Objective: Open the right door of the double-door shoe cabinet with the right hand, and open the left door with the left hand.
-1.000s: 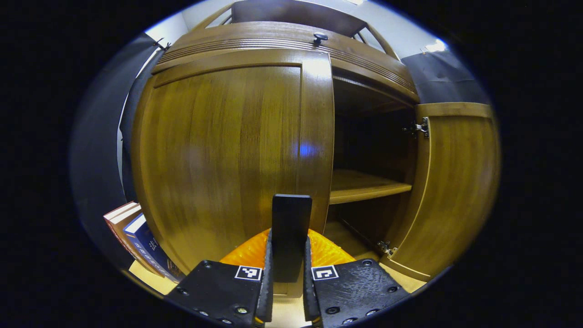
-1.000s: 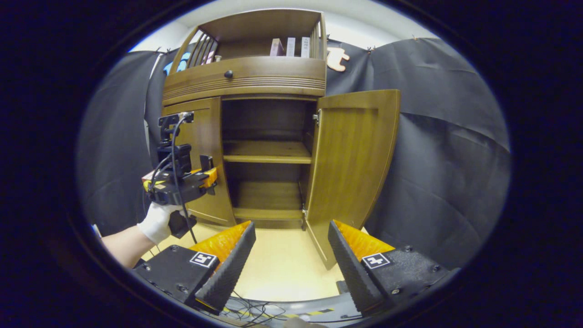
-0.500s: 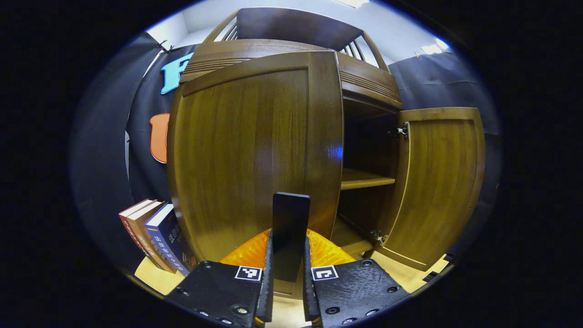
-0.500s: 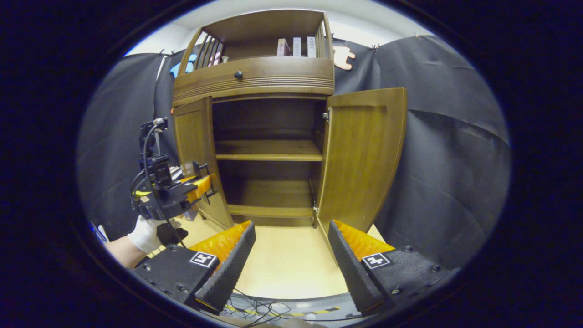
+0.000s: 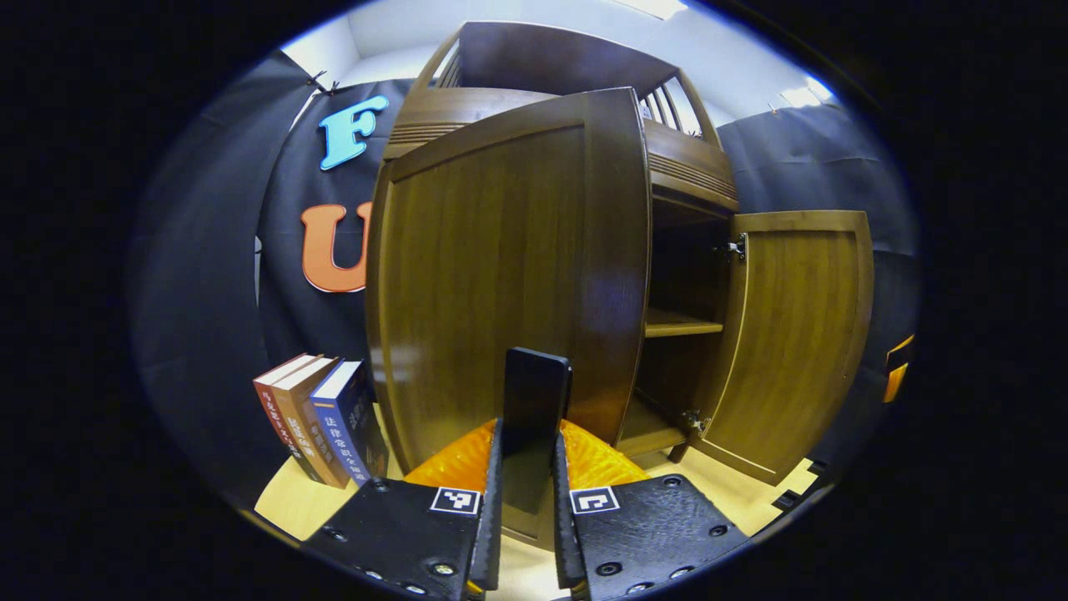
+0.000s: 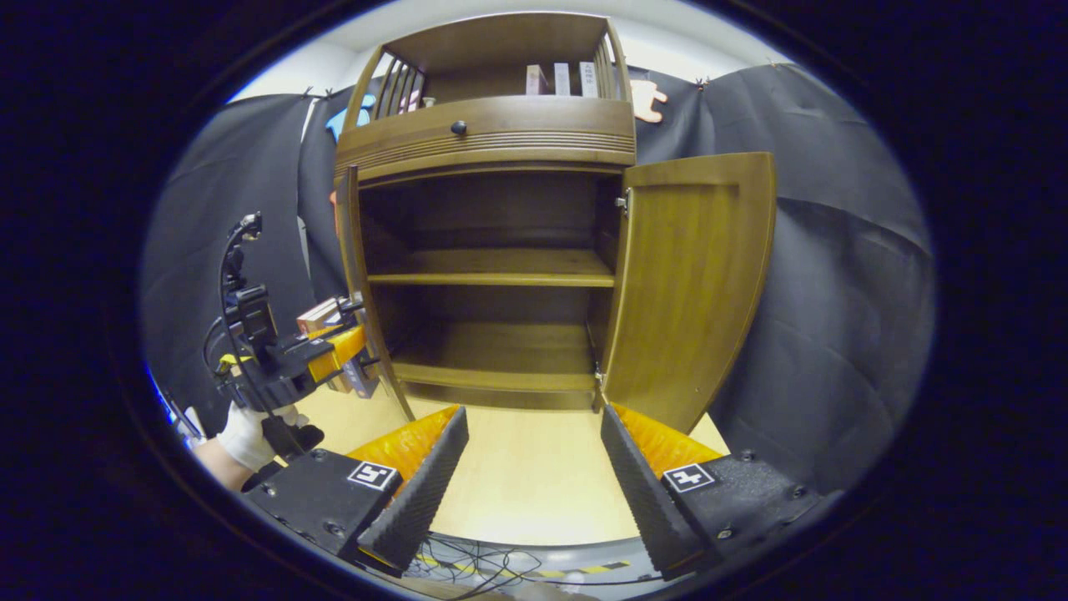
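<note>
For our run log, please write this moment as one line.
left gripper: shut on left door handle | left door: swung open | right gripper: open, free | right door: open

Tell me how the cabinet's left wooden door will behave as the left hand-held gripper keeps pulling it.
The brown wooden left door looks like a rigid panel, so it probably won't flex. It likely swings on hinges like the metal ones on the open right door, following an arc. The left hand-held gripper pinches a flat dark handle; that may slip if pulled off-axis.
</note>
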`<state>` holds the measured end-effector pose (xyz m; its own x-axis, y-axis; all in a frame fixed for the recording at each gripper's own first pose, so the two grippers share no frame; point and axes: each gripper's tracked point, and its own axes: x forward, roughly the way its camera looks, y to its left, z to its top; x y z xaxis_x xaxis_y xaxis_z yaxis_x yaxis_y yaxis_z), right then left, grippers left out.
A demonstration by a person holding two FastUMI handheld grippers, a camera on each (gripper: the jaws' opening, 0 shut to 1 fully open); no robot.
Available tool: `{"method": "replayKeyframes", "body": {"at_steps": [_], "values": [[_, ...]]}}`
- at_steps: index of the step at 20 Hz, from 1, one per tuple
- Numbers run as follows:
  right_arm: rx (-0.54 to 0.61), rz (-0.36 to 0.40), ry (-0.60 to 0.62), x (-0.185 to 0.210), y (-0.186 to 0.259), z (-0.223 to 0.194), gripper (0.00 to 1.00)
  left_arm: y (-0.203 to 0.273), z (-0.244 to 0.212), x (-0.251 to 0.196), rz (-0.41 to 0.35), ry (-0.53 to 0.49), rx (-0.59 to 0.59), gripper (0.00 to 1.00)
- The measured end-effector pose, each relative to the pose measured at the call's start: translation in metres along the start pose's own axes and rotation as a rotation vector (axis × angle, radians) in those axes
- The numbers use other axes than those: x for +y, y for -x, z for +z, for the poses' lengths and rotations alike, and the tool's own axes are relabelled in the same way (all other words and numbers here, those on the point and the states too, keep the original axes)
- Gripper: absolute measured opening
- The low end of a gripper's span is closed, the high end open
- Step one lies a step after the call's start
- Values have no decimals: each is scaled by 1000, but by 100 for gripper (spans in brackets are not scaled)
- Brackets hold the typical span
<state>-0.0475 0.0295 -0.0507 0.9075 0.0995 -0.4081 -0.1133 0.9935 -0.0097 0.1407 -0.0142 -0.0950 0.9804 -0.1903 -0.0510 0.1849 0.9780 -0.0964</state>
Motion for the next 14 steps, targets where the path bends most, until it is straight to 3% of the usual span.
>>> {"method": "replayKeyframes", "body": {"at_steps": [14], "values": [[26, 54, 19, 19, -7, -9, 100, 48, -4, 61, 90, 2, 6, 25]]}}
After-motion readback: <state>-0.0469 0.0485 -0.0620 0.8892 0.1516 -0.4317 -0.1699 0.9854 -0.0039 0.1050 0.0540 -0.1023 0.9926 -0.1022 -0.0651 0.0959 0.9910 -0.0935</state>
